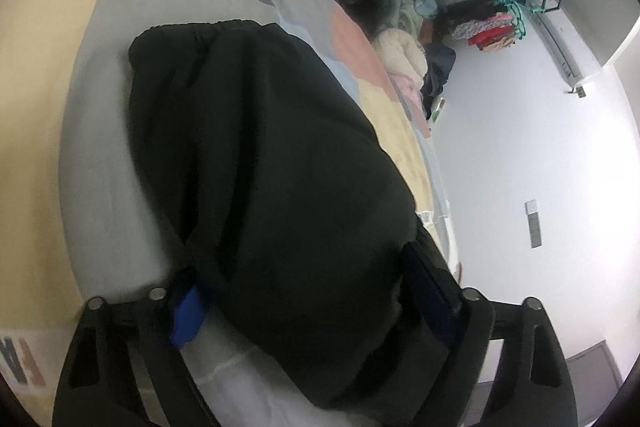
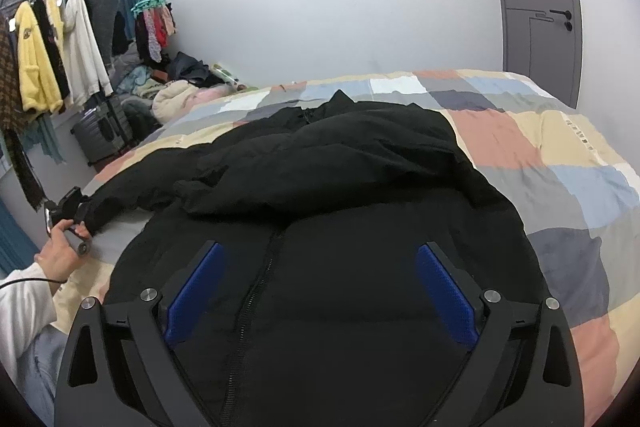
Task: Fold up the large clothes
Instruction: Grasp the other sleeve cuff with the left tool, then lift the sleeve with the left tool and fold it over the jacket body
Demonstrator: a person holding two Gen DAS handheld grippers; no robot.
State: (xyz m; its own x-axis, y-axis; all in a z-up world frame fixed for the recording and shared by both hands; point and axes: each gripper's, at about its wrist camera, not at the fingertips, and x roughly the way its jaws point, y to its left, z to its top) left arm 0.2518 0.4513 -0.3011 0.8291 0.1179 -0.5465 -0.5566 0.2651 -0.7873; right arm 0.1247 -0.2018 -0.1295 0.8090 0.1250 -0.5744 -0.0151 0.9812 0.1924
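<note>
jacket: black, spread on the checked bed cover | left gripper: jaws wide around the sleeve, grip unclear | right gripper: jaws apart above the jacket front, holds nothing

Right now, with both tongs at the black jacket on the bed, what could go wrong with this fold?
1. The left tongs straddle the bulky sleeve without clearly pinching it; closing may catch only a thin layer, which could slip.
2. The right tongs stand open over the zipper, holding nothing, so the black jacket may drag across the patchwork quilt.
3. The far side is already bunched; a fold could trap those creases.
</note>
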